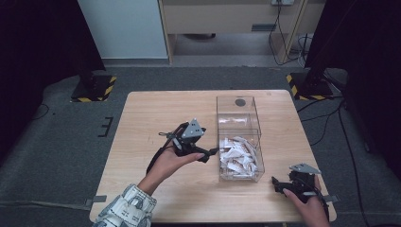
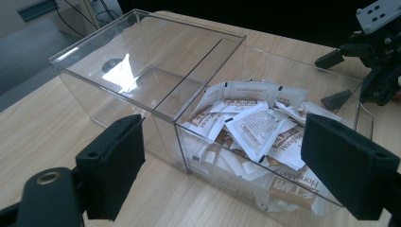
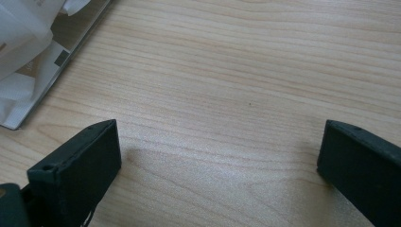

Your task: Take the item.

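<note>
Both grippers' jaws apart, clear box (image 2: 156,71) w/ white sachets (image 2: 253,127)

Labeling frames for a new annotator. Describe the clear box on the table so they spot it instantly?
On the wooden table, look right of centre, beside the left gripper. The clear plastic box has two compartments: the far one holds little or nothing, the near one is heaped with white sachets. It is the sole container on the table.
</note>
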